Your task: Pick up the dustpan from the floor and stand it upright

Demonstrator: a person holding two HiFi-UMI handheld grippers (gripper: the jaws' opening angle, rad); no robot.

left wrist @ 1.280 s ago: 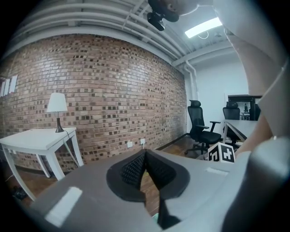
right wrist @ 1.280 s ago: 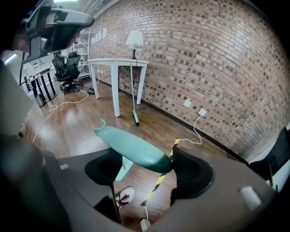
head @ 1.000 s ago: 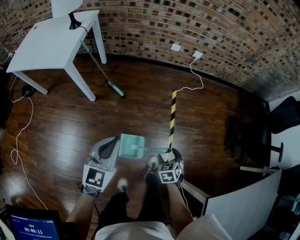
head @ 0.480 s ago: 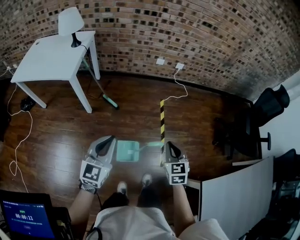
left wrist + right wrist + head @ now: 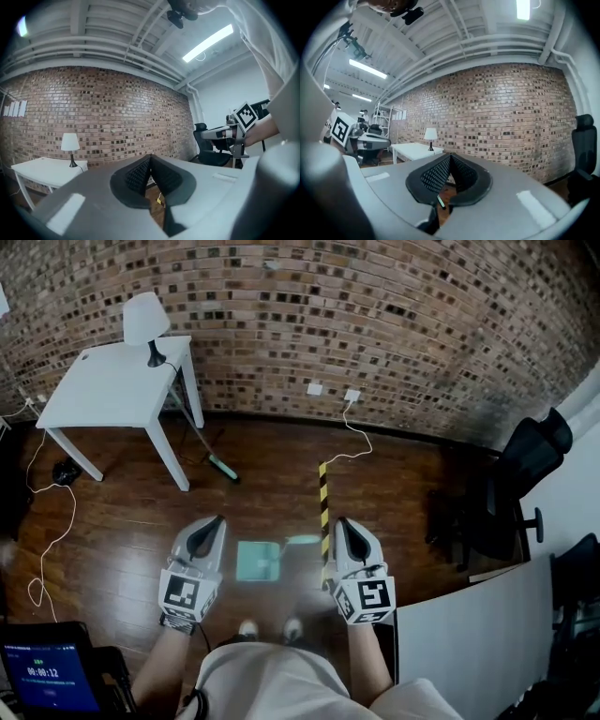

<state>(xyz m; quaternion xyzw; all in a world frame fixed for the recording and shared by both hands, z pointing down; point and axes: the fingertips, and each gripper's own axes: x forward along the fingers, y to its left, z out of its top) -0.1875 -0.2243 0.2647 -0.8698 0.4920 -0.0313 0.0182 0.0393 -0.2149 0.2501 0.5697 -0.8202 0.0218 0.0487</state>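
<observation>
My right hand-held gripper (image 5: 338, 520) has its jaws pressed together with nothing between them. The left hand-held gripper (image 5: 219, 519) is closed and empty too. Both point level at the brick wall (image 5: 375, 334). Between them, the dustpan (image 5: 258, 561) seems to lie on the floor (image 5: 122, 521), its handle reaching the striped tape (image 5: 322, 498).

Floor (image 5: 112, 512): dark wood planks, glossy, with visible reflections; wall (image 5: 375, 315): bare brick, rough and matt. Table (image 5: 103, 390): white, smooth, matt top; dustpan (image 5: 258, 561): pale green, plastic by appearance, finish too blurred to grade. Left gripper (image 5: 150, 157) and right gripper (image 5: 450, 154): smooth matt grey shells, apparently plastic, with black pads (image 5: 136, 176) in a fine ribbed texture.
</observation>
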